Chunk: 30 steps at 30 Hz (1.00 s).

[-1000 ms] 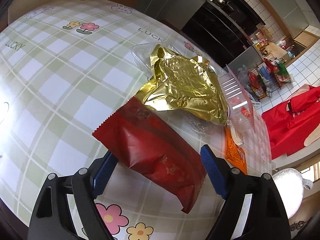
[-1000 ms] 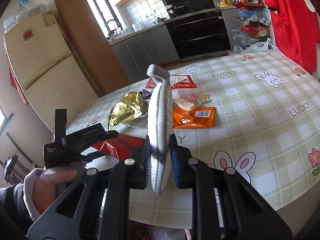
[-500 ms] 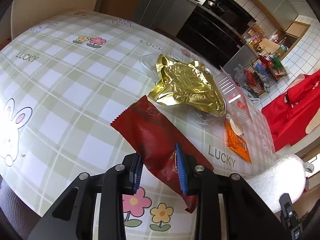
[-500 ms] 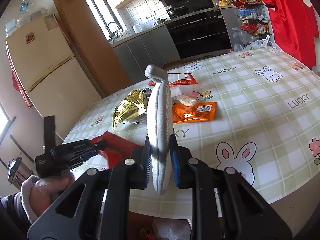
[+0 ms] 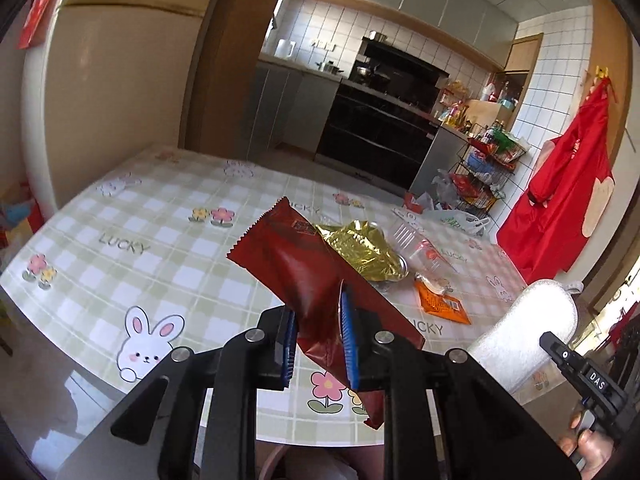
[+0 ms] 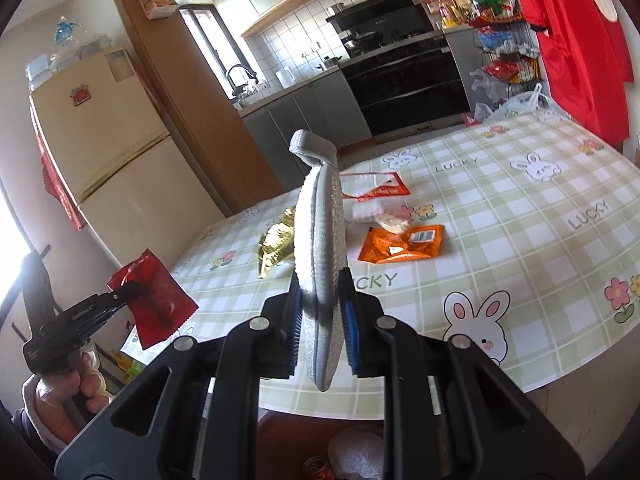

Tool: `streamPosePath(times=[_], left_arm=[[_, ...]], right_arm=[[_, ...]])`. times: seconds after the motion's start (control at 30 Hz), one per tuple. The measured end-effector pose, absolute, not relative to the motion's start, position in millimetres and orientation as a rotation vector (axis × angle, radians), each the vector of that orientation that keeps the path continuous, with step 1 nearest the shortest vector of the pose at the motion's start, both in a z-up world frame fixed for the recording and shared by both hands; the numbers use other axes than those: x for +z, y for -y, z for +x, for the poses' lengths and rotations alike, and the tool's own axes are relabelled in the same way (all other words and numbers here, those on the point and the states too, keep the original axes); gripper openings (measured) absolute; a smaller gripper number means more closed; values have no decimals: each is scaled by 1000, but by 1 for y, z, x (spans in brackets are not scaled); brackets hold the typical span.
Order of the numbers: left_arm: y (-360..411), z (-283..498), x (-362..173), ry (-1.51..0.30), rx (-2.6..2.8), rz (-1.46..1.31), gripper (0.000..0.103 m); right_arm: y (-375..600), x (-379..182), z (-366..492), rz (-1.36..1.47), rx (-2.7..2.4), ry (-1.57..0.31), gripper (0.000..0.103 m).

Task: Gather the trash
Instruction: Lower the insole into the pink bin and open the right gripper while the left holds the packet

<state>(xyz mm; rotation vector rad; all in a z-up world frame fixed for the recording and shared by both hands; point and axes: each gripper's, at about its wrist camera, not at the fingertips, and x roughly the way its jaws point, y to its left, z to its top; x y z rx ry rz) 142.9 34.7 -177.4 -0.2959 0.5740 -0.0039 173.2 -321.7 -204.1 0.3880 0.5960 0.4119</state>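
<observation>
Wrappers counted: one red wrapper (image 5: 304, 276) pinched in left gripper (image 5: 318, 340), jaws just closed on it. Ahead on table (image 5: 160, 248), one gold wrapper (image 5: 366, 250) and one orange packet (image 5: 442, 306). One grey mitt (image 6: 320, 248) clamped upright in right gripper (image 6: 322, 334).

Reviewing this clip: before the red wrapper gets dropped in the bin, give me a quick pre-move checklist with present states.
1. Left claw shut on red wrapper, after closing: ok.
2. Wrapper lifted off the table: ok.
3. Right claw gripping grey cloth pad: ok.
4. Bin below the table edge, white bag and can visible: ok.
5. Bin directly under wrapper: cannot tell.
6. Gold foil and orange packet uncollected: not ok.
</observation>
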Motion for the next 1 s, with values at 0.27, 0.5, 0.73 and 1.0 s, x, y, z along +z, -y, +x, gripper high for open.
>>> streamPosePath(times=[0.27, 0.5, 0.73, 1.0], left_arm=[[-45, 89, -141, -490, -16, -265, 19], [-56, 50, -114, -438, -28, -269, 19], [-61, 28, -104, -416, -35, -312, 19], [-65, 23, -104, -414, -47, -311, 19]], right_arm=[[313, -164, 130, 322, 445, -536, 21], [296, -148, 88, 263, 482, -504, 21], [283, -138, 64, 226, 525, -504, 21], [270, -136, 59, 205, 568, -507, 21]])
